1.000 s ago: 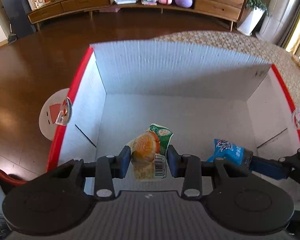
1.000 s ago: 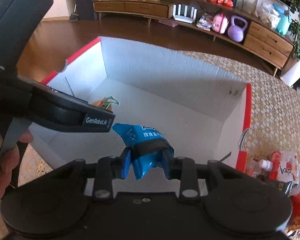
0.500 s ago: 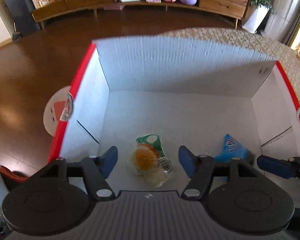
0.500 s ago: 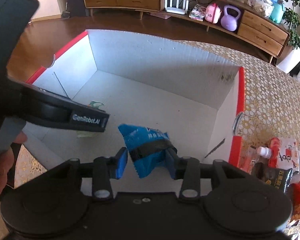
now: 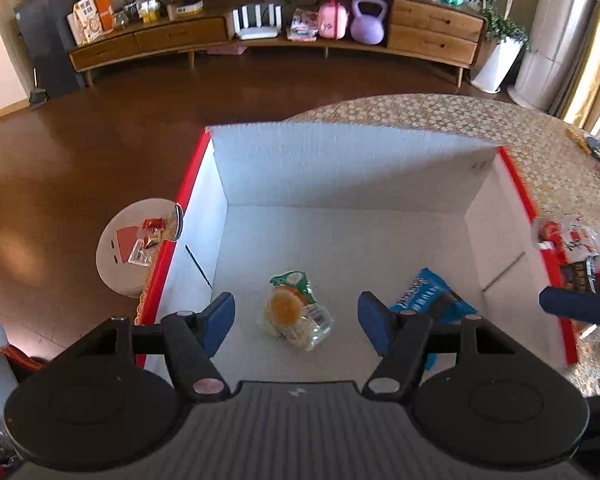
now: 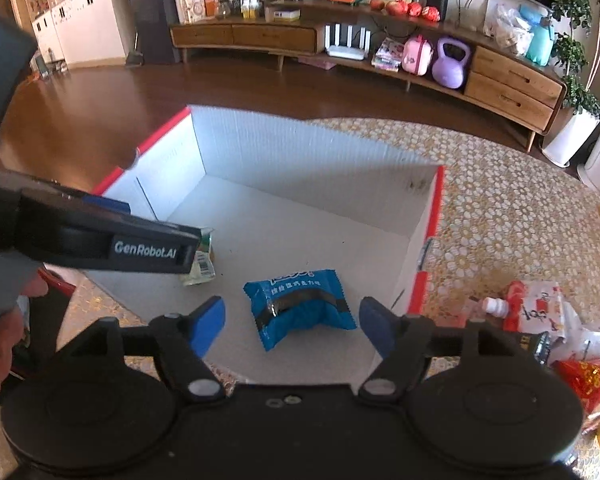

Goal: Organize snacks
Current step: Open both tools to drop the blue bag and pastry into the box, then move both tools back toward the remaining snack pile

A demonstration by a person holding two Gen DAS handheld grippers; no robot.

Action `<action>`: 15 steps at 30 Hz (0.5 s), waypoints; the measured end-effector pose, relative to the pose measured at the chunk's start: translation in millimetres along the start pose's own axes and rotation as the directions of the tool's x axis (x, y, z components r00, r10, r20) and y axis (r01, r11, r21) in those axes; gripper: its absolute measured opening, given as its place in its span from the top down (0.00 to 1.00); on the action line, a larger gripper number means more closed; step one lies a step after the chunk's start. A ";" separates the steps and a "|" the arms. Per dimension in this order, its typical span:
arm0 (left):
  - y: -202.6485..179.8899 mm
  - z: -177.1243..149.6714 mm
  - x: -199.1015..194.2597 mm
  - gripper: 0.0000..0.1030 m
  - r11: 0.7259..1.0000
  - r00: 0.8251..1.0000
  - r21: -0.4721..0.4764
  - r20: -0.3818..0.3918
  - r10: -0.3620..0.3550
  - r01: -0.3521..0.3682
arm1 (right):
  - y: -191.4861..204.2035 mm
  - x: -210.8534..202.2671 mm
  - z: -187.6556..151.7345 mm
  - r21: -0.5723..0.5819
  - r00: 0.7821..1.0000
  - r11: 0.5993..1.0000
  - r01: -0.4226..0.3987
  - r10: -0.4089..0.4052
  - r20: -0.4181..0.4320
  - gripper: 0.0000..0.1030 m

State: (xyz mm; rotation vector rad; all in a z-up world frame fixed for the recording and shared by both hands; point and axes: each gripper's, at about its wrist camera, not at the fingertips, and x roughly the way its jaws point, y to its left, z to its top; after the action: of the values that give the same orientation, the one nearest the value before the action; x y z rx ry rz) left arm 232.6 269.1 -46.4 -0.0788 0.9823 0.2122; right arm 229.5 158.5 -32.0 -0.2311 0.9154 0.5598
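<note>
Left wrist view: my left claw (image 5: pixel 296 314) now gapes wide, its orange-print snack pack (image 5: pixel 294 312) dropped onto the box floor. My right claw (image 6: pixel 292 326) likewise spread wide, blue snack pack (image 6: pixel 300 312) released beside it inside the red-rimmed box (image 5: pixel 340 168); more snacks (image 6: pixel 540 320) wait outside, right.

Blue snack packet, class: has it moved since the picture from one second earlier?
Yes. The blue snack packet has dropped from between the right hand-held gripper fingers and lies on the box floor, near the right wall.
</note>
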 end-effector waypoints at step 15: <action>-36.5 -19.4 -81.1 0.34 0.997 0.990 0.062 0.129 -0.049 0.041 | -30.7 -87.3 -20.0 0.056 0.992 0.998 -0.033 0.026 0.120 0.16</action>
State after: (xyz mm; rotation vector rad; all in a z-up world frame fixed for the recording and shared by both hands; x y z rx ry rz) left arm 181.1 218.7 9.2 -0.0323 0.8552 0.1443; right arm 190.8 93.3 24.7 -0.1302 0.8190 0.5675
